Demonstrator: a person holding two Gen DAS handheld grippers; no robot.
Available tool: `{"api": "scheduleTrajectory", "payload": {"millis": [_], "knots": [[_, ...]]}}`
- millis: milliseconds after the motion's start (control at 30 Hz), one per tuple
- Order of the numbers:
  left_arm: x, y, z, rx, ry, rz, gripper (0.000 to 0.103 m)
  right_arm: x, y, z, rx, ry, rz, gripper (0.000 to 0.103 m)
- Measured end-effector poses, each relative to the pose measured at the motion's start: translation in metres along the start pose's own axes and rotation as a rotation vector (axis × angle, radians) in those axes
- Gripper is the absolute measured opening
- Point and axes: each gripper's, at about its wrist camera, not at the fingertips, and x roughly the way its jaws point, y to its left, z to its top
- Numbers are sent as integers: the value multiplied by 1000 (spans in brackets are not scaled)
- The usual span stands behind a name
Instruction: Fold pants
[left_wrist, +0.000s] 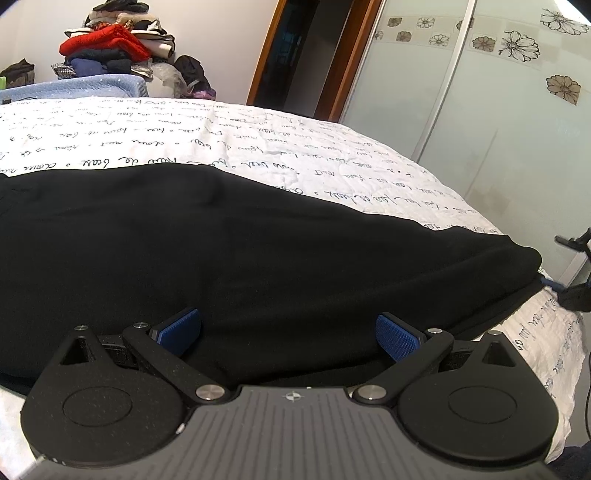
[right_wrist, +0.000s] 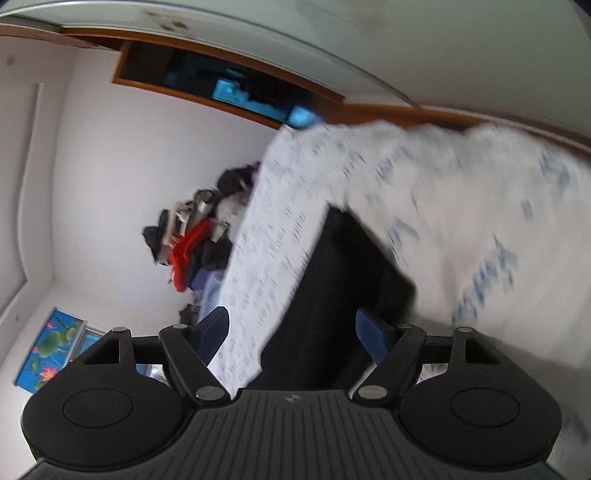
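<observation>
Black pants (left_wrist: 240, 240) spread flat across near edge of bed (left_wrist: 332, 147), one end reaching its right edge. Left gripper (left_wrist: 288, 332) wide, empty, poised low over fabric. Right gripper (right_wrist: 291, 332) wide, empty; view tilted and smeared. Risk: pinch taking one layer only, or bedspread (right_wrist: 461, 206) with it, skewing the fold. Cursive print on bedspread, not legible. No brand readable.

even daylight, fisheye bending, right view motion-blurred
</observation>
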Motion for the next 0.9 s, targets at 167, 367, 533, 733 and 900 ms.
{"api": "scheduleTrajectory", "payload": {"millis": [167, 367, 533, 733, 900], "knots": [[-1, 2, -2, -12, -11, -9, 102, 30, -4, -3, 91, 75, 67, 76], [-1, 3, -2, -21, -17, -17, 102, 60, 16, -14, 25, 159, 16, 76], [-2, 6, -2, -28, -22, -24, 102, 65, 20, -32, 42, 233, 43, 76], [-2, 7, -2, -30, -22, -26, 102, 54, 21, -31, -21, 39, -64, 45], [-2, 8, -3, -30, -24, -27, 102, 50, 11, -33, -8, -32, -138, 14]]}}
